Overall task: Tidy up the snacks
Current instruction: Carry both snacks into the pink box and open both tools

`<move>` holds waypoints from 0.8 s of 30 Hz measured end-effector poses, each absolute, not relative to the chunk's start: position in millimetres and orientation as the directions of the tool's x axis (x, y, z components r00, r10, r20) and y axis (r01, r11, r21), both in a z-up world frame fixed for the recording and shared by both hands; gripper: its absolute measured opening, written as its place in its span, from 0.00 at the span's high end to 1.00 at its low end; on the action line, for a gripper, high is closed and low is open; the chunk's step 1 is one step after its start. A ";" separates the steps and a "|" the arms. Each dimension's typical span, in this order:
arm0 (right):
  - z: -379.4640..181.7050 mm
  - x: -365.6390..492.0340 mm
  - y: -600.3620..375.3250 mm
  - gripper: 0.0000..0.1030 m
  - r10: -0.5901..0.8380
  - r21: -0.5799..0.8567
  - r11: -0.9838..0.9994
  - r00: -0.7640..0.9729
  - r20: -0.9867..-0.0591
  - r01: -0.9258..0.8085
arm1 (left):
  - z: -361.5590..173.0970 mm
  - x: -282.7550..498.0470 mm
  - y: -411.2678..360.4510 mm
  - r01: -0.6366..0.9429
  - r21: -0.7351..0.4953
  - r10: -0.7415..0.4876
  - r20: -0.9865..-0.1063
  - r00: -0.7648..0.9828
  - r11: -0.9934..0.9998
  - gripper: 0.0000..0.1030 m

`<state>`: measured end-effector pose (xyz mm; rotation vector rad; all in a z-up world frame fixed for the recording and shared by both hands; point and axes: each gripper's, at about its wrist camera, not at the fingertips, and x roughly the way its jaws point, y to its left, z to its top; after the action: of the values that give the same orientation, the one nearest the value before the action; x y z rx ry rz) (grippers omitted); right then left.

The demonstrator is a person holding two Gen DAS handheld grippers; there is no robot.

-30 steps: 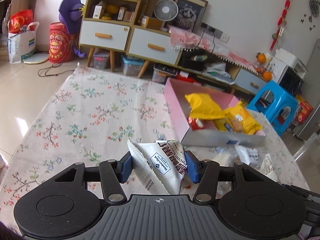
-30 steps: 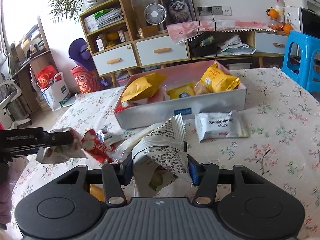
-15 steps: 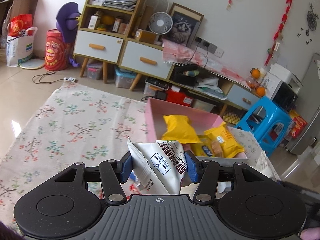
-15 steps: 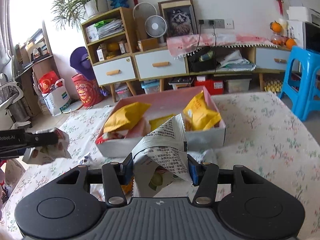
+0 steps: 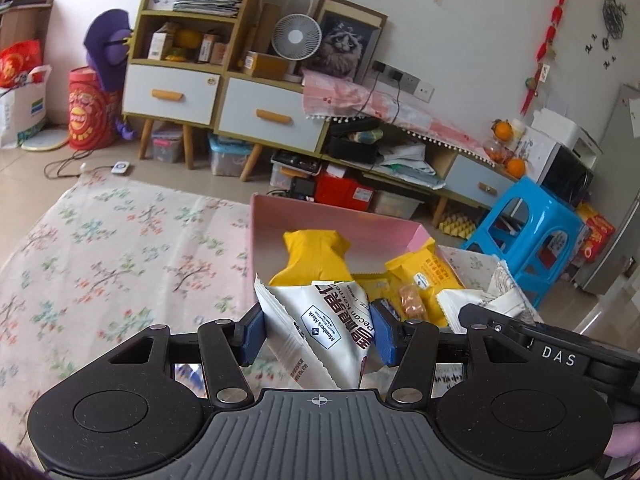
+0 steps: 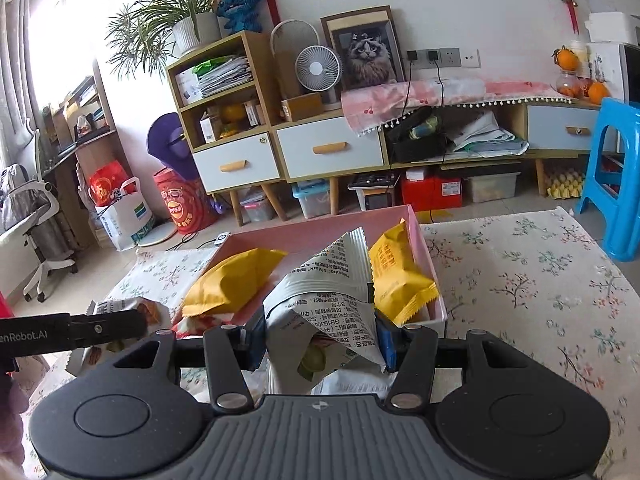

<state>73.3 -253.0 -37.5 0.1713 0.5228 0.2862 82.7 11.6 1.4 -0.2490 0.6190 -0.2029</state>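
Two packets ride over the floral-clothed desk (image 6: 540, 280) toward the pink box (image 5: 340, 224) at its far edge. My left gripper (image 5: 318, 334) clamps a white pecan packet (image 5: 320, 328); my right gripper (image 6: 320, 340) clamps a printed white packet (image 6: 324, 304). I should lower both past the yellow bags (image 6: 236, 280) before letting go.

From the right wrist camera I see my right gripper (image 6: 320, 338) clamped on a crumpled white snack packet (image 6: 324, 316), its blue pads pressed against both sides. Just beyond the packet sits the pink box (image 6: 424, 240) on the floral tablecloth (image 6: 540, 280), holding two yellow snack bags (image 6: 232, 280). At the left edge, my left gripper (image 6: 132, 322) carries another printed packet (image 6: 124, 308), near the box's left end.
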 end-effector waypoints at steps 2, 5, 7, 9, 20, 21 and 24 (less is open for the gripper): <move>-38.9 82.5 -255.4 0.60 0.319 0.245 0.943 0.824 -0.468 -0.226 | 0.7 93.1 5.6 0.124 -0.286 -0.267 -0.542 0.796 0.950 0.50; -41.2 96.8 -259.6 0.60 0.327 0.251 0.940 0.817 -0.476 -0.230 | -0.5 104.6 -3.1 0.147 -0.286 -0.284 -0.528 0.800 0.947 0.50; -43.2 106.8 -263.4 0.60 0.332 0.258 0.938 0.811 -0.482 -0.231 | -3.4 111.5 -10.2 0.166 -0.276 -0.293 -0.520 0.803 0.947 0.50; -46.6 115.3 -268.7 0.60 0.341 0.274 0.934 0.803 -0.489 -0.229 | -8.7 120.2 -16.1 0.175 -0.266 -0.295 -0.521 0.801 0.948 0.50; -64.0 141.6 -269.6 0.61 0.367 0.294 0.925 0.772 -0.519 -0.242 | -36.2 159.9 -18.0 0.159 -0.267 -0.284 -0.535 0.796 0.950 0.50; -63.6 144.6 -269.2 0.61 0.371 0.293 0.924 0.770 -0.519 -0.248 | -38.4 163.3 -16.8 0.158 -0.270 -0.284 -0.532 0.797 0.950 0.50; -63.5 147.0 -266.0 0.60 0.370 0.273 0.926 0.773 -0.516 -0.261 | -42.4 167.9 -15.7 0.174 -0.294 -0.308 -0.512 0.802 0.940 0.49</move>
<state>147.0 -266.0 -63.5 0.1904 0.5968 0.3439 167.9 -15.7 -42.4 -0.2383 0.5868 -0.2609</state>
